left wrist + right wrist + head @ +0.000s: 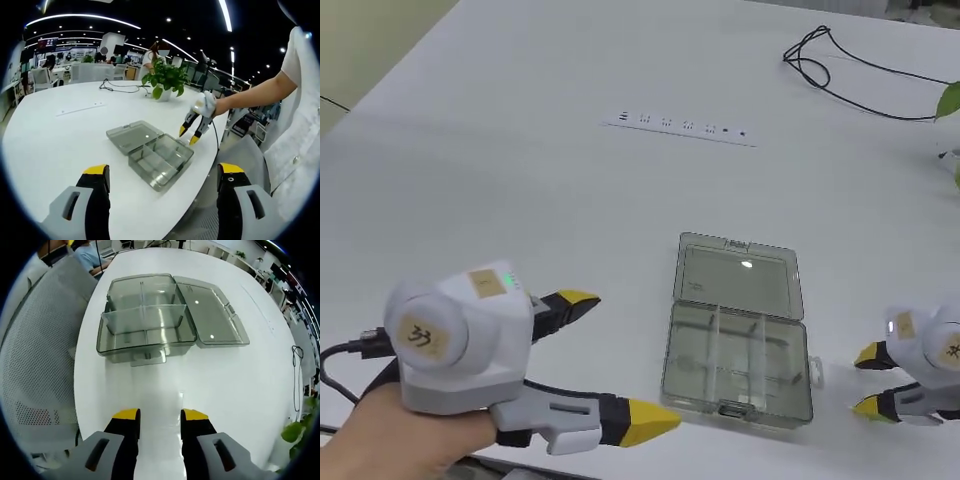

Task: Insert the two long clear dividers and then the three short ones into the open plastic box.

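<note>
**Two Grippers Beside the Open Box**

Left gripper (625, 360) was closest, held in a hand (390, 430). Its yellow tips stood wide apart with nothing between them. The right gripper (865, 380) had its tips only a little way apart, and it held nothing too.

The plastic box (145, 347) lay straight ahead of the right gripper's tips, near them but not touching. From the left gripper, it lay ahead, between that gripper and the other one. The lid (740, 275) was flat open on the table (520, 200), on the box's far side. Clear dividers (717, 345) stood up inside the box and split it into small spaces. I could not count them for sure.

Farther out past the box lay a white power strip (682, 125) and a black cable (830, 70). In the left gripper view, a green plant (165, 80) stood beyond the right gripper.
</note>
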